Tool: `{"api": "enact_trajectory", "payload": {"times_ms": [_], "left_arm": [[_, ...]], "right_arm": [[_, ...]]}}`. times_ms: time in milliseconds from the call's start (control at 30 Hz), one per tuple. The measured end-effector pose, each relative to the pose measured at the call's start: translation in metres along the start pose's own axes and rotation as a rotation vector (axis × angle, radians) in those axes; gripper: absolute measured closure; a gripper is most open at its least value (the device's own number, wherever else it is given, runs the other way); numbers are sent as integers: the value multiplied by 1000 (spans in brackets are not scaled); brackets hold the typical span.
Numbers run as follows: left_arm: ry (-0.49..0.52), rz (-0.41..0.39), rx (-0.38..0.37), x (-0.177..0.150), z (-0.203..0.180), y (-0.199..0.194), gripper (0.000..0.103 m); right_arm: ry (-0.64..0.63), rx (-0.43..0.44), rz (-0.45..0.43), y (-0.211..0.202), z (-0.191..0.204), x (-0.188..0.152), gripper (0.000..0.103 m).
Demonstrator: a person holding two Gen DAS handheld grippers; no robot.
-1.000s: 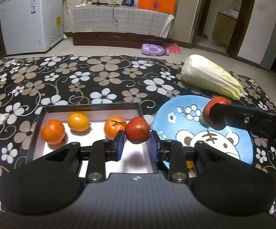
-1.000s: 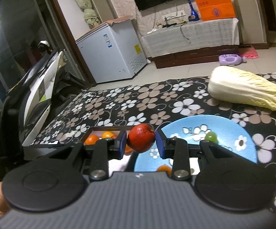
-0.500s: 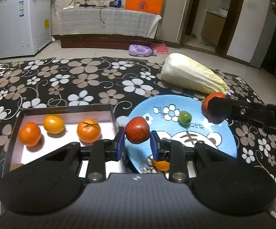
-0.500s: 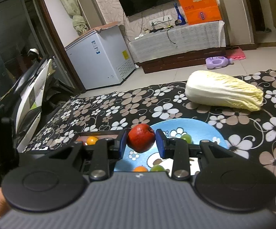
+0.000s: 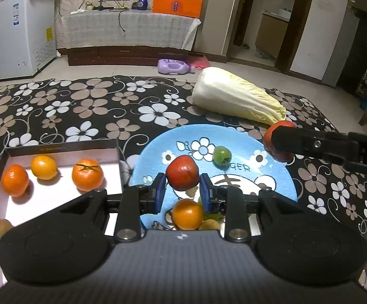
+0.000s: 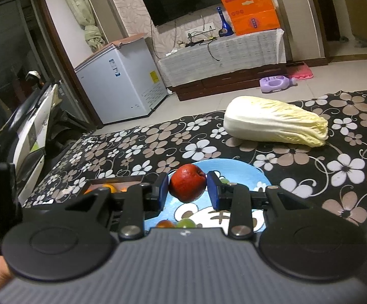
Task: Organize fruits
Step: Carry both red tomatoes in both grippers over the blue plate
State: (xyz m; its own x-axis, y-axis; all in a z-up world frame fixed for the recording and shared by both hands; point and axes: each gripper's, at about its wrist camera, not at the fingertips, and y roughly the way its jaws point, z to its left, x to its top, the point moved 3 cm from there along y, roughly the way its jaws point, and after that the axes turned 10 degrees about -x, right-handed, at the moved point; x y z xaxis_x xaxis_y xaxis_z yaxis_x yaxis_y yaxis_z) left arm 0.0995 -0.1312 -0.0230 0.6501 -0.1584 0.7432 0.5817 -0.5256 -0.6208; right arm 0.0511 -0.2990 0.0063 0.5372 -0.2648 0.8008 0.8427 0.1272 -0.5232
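Both tools are loaded. Left tool [image 5: 182,190] is clenched on a red fruit [image 5: 182,169], held above the blue plate [image 5: 158,147] w/ the cartoon print. Right tool [image 6: 188,190] is clenched on a red apple [image 6: 188,183], also over the plate's far side; in the left view it shows as a dark bar w/ the apple at its tip, near the napa cabbage [image 5: 236,96].

Doing the step well, as I judge it: reds look bound for the plate, oranges for the box. Bring each tool low before letting go, since round fruit rolls on a shallow plate. Pick a bare patch; avoid the small green fruit [image 5: 222,155] and the orange [image 5: 187,214] plus the bits sitting at the plate's near edge. Set one down at a time so the tools don't cross. Open slowly, lift straight up.

Looks: left fruit is dull red, slightly matte, w/ paler mottling, roughly round. Right apple is deeper red, stem dimple at upper right, pads on its flanks. White-lined box [image 5: 64,149] w/ dark rim sits left of the plate, just beside it, holding three oranges [image 5: 87,174]; a small brownish fruit [image 5: 2,226] lies at its near corner. All rests on a floral-cloth bench [image 5: 82,106].
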Motion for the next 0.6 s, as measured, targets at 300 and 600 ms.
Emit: {"api": "enact_trajectory", "payload": {"times_ms": [300,600], "left_arm": [[24,22,-37,-4,-16,16,69],[56,34,-74,-7,-37,30,69]], "right_arm": [[-7,-48,13,0,-13,-3,67],[-16,-83,27,3,-19,-6,67]]}}
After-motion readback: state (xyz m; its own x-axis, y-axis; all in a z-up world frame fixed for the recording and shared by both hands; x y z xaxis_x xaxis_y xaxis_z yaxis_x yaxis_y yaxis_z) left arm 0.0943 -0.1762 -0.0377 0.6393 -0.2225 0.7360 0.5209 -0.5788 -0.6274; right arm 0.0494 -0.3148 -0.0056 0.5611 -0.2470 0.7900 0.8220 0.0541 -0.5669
